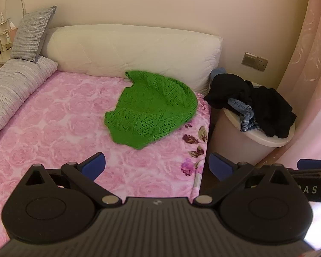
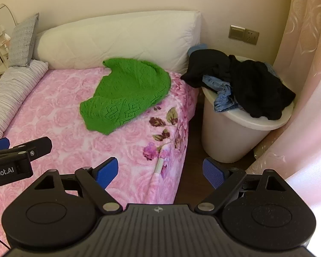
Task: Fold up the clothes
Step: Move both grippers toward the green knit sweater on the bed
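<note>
A bright green knitted sweater [image 1: 152, 109] [image 2: 126, 93] lies crumpled on the pink rose-patterned bedspread [image 1: 53, 128] [image 2: 60, 117], near the bed's right edge and below the white headboard cushion. My left gripper [image 1: 157, 167] hovers over the bed's near part, well short of the sweater, jaws wide open with nothing between them. My right gripper [image 2: 160, 172] hangs over the bed's right edge, also wide open and empty. Each gripper shows at the side of the other's view.
A white laundry bin [image 1: 246, 150] [image 2: 229, 137] stands right of the bed, heaped with black clothes [image 2: 252, 87] and blue jeans [image 2: 222, 98]. A pink curtain [image 2: 306, 85] hangs at the right. A grey striped quilt [image 1: 8, 94] and grey pillow [image 1: 32, 34] lie along the left.
</note>
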Action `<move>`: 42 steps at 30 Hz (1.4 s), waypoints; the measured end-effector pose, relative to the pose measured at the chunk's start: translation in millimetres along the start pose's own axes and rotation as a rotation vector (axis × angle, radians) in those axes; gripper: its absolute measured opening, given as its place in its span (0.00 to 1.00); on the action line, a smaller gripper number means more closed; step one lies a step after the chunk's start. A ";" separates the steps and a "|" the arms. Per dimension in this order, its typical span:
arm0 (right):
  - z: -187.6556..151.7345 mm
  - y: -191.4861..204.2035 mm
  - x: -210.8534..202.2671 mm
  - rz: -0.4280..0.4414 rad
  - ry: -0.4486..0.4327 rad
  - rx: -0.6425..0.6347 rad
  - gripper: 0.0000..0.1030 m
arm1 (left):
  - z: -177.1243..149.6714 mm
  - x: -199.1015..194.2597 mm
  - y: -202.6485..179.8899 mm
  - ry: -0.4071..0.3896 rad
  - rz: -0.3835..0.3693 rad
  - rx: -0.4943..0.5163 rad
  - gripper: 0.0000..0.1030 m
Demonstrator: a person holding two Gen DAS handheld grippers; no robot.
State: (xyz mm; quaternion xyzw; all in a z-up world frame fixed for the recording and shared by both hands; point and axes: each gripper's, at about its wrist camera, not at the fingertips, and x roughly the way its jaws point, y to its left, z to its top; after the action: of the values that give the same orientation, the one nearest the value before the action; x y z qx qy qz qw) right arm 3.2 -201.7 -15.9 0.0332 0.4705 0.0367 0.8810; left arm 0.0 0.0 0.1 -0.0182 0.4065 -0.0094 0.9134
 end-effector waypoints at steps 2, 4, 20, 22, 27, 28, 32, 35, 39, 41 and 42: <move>2.0 0.5 -0.1 0.004 -0.002 0.000 0.86 | 0.3 -0.2 -0.3 0.000 -0.004 -0.005 0.99; 3.1 1.3 -0.9 0.006 -0.004 -0.005 0.86 | 1.4 0.0 5.6 0.002 -0.019 -0.027 0.99; 14.1 19.6 11.4 0.011 0.008 -0.041 0.87 | 6.4 0.5 22.9 -0.010 0.042 -0.060 0.99; 16.0 20.1 12.9 0.011 0.011 -0.043 0.87 | 5.8 1.9 24.3 -0.007 0.041 -0.065 0.99; 19.2 19.6 16.9 0.008 0.016 -0.049 0.87 | 5.0 5.6 28.4 0.002 0.034 -0.080 0.99; 20.2 19.5 17.8 0.008 0.017 -0.050 0.87 | 3.0 6.2 28.8 0.001 0.037 -0.082 0.99; 22.4 20.8 21.8 0.012 0.019 -0.058 0.87 | 5.6 8.7 28.1 0.005 0.049 -0.091 0.99; 26.7 22.9 26.6 0.020 0.023 -0.067 0.87 | 6.9 11.6 30.8 0.009 0.060 -0.102 0.99; 32.3 27.2 33.5 0.032 0.030 -0.084 0.87 | 11.1 16.8 35.0 0.013 0.072 -0.118 0.99; 36.4 29.1 37.0 0.035 0.032 -0.094 0.87 | 14.6 20.7 35.1 0.015 0.076 -0.124 0.99; 38.6 29.4 38.8 0.037 0.033 -0.098 0.87 | 16.4 22.9 34.9 0.017 0.077 -0.126 0.99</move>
State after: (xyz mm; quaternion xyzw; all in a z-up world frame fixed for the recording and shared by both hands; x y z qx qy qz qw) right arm 55.8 -169.7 -23.8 -0.0022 0.4820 0.0765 0.8728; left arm 27.7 34.6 -7.4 -0.0599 0.4143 0.0513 0.9067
